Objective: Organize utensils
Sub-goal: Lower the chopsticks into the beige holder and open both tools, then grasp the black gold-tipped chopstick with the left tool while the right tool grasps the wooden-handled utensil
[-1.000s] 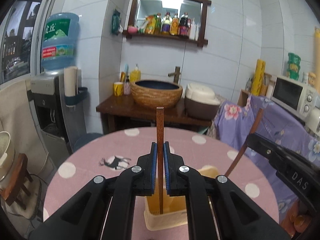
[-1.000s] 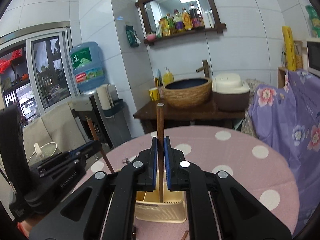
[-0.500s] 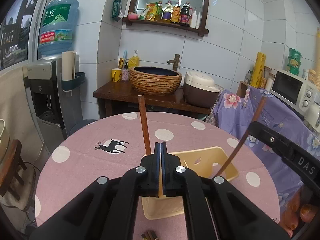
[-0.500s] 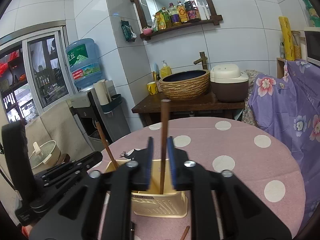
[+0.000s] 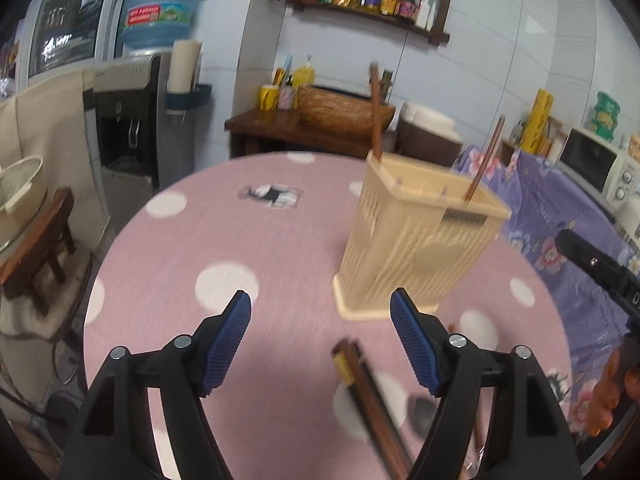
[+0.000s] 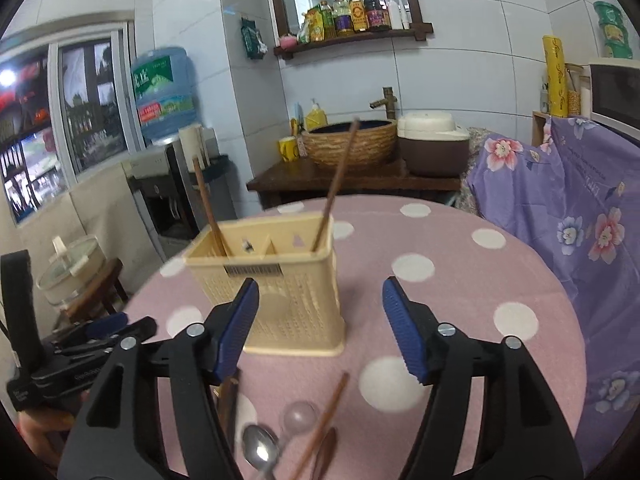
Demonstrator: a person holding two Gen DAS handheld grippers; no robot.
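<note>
Both of our grippers have let go of their chopsticks since 1 second ago: the left gripper and the right gripper are now empty, jaws opening wide. Nearest us on the pink dotted table lie loose chopsticks and a metal spoon. Beyond them the 2 released chopsticks now lean inside the beige utensil holder, at opposite ends.
</note>
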